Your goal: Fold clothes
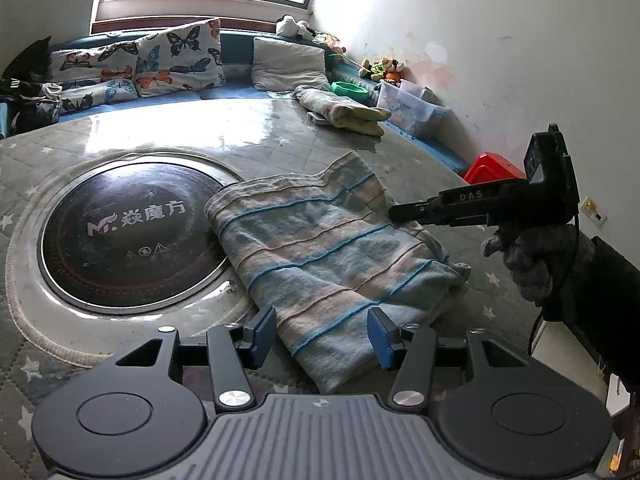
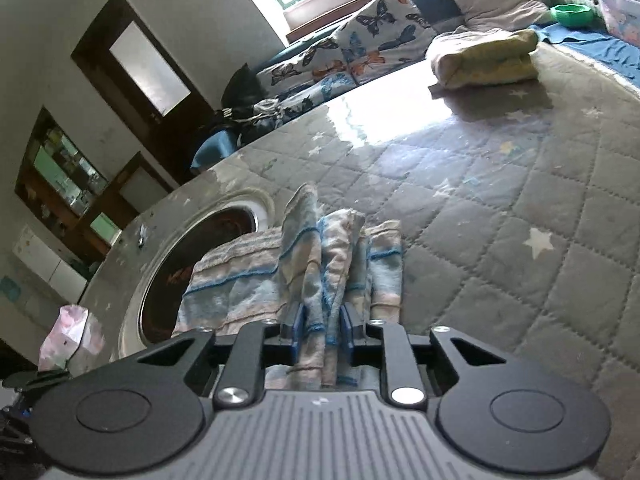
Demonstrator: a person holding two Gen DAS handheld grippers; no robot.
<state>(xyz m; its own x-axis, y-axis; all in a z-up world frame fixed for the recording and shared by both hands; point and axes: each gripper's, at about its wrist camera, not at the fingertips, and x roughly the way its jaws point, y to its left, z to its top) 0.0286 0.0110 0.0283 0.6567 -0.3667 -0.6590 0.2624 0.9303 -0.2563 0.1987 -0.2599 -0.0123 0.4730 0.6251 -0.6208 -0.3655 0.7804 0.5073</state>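
A striped blue and beige cloth (image 1: 320, 248) lies folded on the round quilted table (image 1: 160, 132), partly over the black cooktop (image 1: 132, 232). My left gripper (image 1: 322, 336) is open, its blue pads on either side of the cloth's near end, not clamping it. My right gripper (image 1: 396, 213) comes in from the right at the cloth's far right edge. In the right wrist view the right gripper (image 2: 323, 330) is shut on bunched folds of the cloth (image 2: 320, 264).
A folded pale yellow cloth (image 1: 344, 110) lies at the table's far side, also in the right wrist view (image 2: 484, 58). Butterfly cushions (image 1: 176, 56) line the bench behind. A clear box (image 1: 408, 106) and red stool (image 1: 494, 166) stand by the right wall. A pink bag (image 2: 68, 336) sits left.
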